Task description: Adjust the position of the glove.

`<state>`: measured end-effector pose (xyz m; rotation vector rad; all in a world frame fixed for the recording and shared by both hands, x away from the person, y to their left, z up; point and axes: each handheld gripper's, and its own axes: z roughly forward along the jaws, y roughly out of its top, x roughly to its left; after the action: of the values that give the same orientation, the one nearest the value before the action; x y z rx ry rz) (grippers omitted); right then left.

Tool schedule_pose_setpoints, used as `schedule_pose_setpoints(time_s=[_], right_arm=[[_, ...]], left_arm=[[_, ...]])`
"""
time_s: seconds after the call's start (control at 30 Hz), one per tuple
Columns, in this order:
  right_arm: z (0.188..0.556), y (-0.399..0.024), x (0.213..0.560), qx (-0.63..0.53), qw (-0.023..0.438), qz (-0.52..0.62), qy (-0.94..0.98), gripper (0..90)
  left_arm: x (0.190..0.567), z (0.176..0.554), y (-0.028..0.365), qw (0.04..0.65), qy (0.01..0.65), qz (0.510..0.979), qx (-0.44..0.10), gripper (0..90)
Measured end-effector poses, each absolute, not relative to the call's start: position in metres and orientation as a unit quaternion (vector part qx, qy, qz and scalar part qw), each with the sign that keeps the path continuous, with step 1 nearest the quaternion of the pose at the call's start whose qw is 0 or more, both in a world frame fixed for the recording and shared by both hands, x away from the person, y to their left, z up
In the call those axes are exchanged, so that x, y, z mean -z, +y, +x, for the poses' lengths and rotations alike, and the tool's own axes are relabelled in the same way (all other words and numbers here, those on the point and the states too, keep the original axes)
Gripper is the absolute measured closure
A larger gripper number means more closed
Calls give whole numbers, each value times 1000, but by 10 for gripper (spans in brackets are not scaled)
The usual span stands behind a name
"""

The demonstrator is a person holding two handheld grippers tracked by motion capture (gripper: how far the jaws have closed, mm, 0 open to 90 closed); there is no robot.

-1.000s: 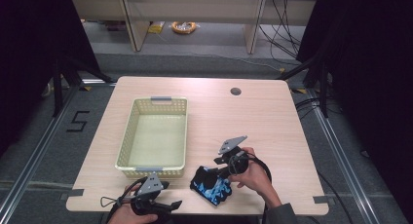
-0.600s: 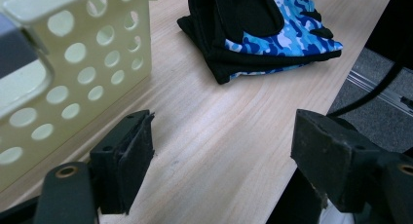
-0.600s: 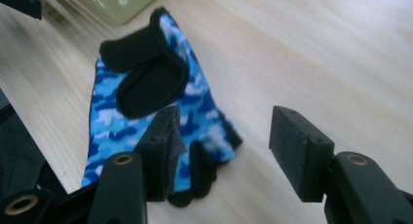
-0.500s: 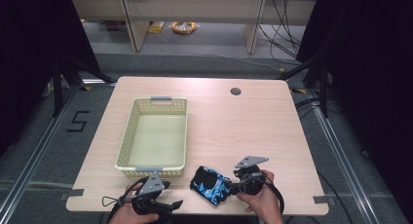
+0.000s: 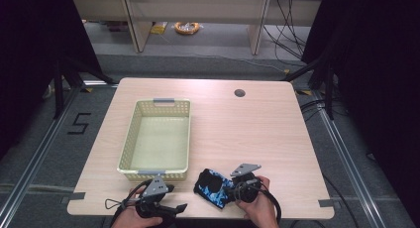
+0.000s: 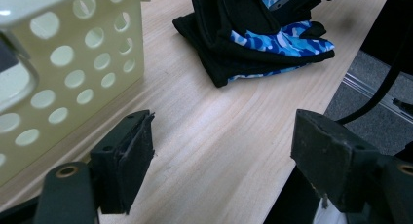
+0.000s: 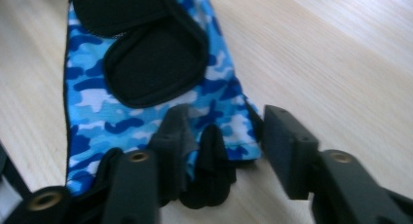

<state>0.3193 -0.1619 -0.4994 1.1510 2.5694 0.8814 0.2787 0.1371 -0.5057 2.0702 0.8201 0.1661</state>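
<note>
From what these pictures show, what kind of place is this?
Probably a lab recording station, not a home: a light wooden table ringed by black curtains, loose cables on the grey floor, and a taped number 5 marking the spot.

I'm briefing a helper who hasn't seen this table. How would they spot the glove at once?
Start at the pale perforated basket on the wooden table. Just right of its near end, by the table's front edge, lies the glove, with the right gripper at its edge. It is the one soft thing there: blue camouflage fabric with black pads.
</note>
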Motion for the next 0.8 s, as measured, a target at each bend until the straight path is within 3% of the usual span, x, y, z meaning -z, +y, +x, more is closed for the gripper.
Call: schedule_pose_setpoints(time_s=[0.33,0.57,0.8], right_arm=[[342,-167,500,-304,79,305,899,596],[352,-172,502,-321,63,247,912,593],[352,-170,500,-305,64,258,914,595]], left_arm=[[504,284,133,444,344,826,-44,236],[501,292,121,441,359,822,-36,305],[502,301,107,430,367,825,-28,318]])
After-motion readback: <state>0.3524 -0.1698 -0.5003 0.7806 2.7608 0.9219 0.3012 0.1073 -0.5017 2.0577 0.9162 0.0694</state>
